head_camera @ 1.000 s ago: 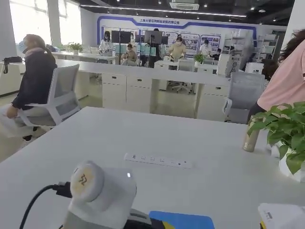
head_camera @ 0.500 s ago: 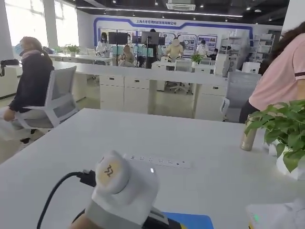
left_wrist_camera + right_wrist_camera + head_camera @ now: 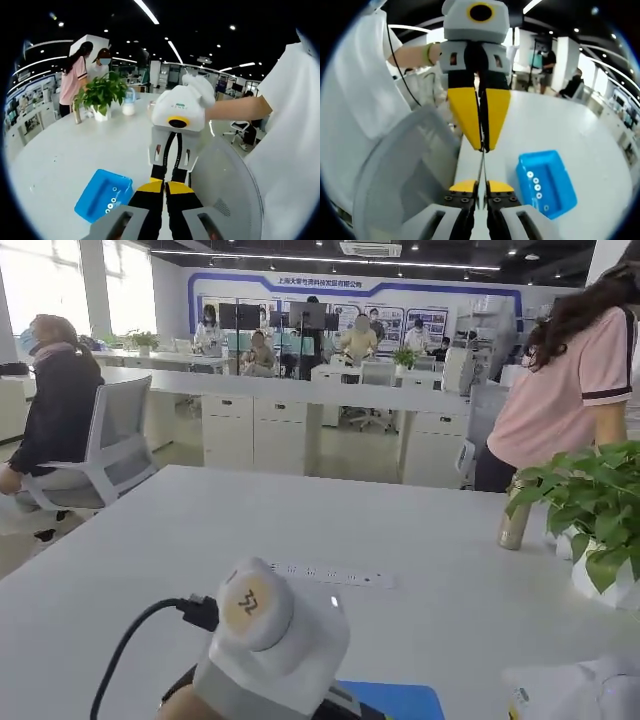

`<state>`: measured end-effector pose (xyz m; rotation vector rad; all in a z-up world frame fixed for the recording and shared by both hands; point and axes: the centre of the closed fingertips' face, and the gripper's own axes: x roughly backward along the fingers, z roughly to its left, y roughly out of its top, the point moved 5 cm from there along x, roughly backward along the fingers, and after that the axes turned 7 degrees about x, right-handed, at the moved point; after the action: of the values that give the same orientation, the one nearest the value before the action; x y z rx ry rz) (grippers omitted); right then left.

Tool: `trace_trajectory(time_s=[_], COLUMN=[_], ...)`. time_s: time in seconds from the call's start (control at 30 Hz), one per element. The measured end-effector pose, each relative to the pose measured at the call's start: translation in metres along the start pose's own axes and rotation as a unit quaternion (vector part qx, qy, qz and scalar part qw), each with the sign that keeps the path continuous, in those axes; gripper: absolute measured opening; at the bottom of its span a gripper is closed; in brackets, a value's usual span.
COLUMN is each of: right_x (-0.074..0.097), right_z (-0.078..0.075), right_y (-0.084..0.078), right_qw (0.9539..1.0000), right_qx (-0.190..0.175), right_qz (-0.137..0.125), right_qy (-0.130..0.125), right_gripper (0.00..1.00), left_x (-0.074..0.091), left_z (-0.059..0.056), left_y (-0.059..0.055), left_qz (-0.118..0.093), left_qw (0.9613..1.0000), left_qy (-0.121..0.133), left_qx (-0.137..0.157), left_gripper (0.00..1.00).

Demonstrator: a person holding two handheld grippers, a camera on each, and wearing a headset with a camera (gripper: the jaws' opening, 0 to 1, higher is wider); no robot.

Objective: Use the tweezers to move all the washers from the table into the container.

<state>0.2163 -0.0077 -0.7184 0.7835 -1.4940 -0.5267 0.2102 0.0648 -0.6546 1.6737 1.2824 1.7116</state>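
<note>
Left gripper [image 3: 482,146] and right gripper [image 3: 481,192] meet tip to tip, both jaw pairs clamping the tweezers [image 3: 481,170]. Washers [image 3: 536,187] lie in the blue container [image 3: 560,172].

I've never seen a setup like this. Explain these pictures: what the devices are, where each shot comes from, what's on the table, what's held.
A person holds a two-jaw gripper in each hand and wears a headset camera. The head view, from that headset, looks across a white table with a power strip and a potted plant. The two round views come from cameras riding on the grippers, which face each other tip to tip. In the right gripper view, the right gripper at the bottom and the left gripper above both seem shut on thin tweezers. Beside them a blue tray holds washers.
</note>
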Motion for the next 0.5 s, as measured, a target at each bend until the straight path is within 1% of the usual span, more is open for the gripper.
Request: trace_trajectory(time_s=[0.13, 0.17, 0.2, 0.23, 0.3, 0.37, 0.4, 0.47, 0.5], right_x=[-0.008, -0.01, -0.013, -0.015, -0.021, -0.026, -0.029, -0.034, -0.037], right_z=[-0.002, -0.002, -0.001, -0.001, -0.004, -0.005, -0.005, -0.004, -0.002], right_y=[-0.012, -0.015, -0.018, -0.02, -0.028, -0.033, -0.036, -0.041, -0.042], right_qw=[0.9997, 0.9996, 0.9994, 0.9994, 0.9991, 0.999, 0.9988, 0.9981, 0.9976], right_qx=[0.001, 0.003, 0.003, 0.003, -0.004, -0.005, -0.005, 0.005, 0.011], right_qz=[0.023, 0.028, 0.033, 0.035, 0.038, 0.04, 0.044, 0.055, 0.063], right_qy=[-0.007, -0.008, -0.008, -0.009, -0.017, -0.019, -0.023, -0.027, -0.027], right_gripper=[0.04, 0.04, 0.04, 0.04, 0.03, 0.03, 0.03, 0.02, 0.02], left_x=[-0.006, -0.008, -0.01, -0.013, -0.017, -0.021, -0.023, -0.027, -0.028], left_z=[0.001, 0.003, 0.003, 0.004, 0.004, 0.007, 0.009, 0.01, 0.011], left_y=[-0.011, -0.016, -0.02, -0.023, -0.028, -0.036, -0.041, -0.047, -0.048], left_qz=[0.037, 0.054, 0.065, 0.069, 0.078, 0.1, 0.117, 0.13, 0.131], left_qw=[0.9992, 0.9982, 0.9974, 0.9968, 0.9959, 0.9931, 0.9909, 0.9892, 0.9892], left_qy=[0.004, 0.008, 0.011, 0.015, 0.021, 0.029, 0.029, 0.026, 0.022], left_qx=[-0.016, -0.024, -0.03, -0.039, -0.042, -0.053, -0.059, -0.062, -0.062], left_gripper=[0.0, 0.0, 0.0, 0.0, 0.0, 0.0, 0.0, 0.0, 0.0])
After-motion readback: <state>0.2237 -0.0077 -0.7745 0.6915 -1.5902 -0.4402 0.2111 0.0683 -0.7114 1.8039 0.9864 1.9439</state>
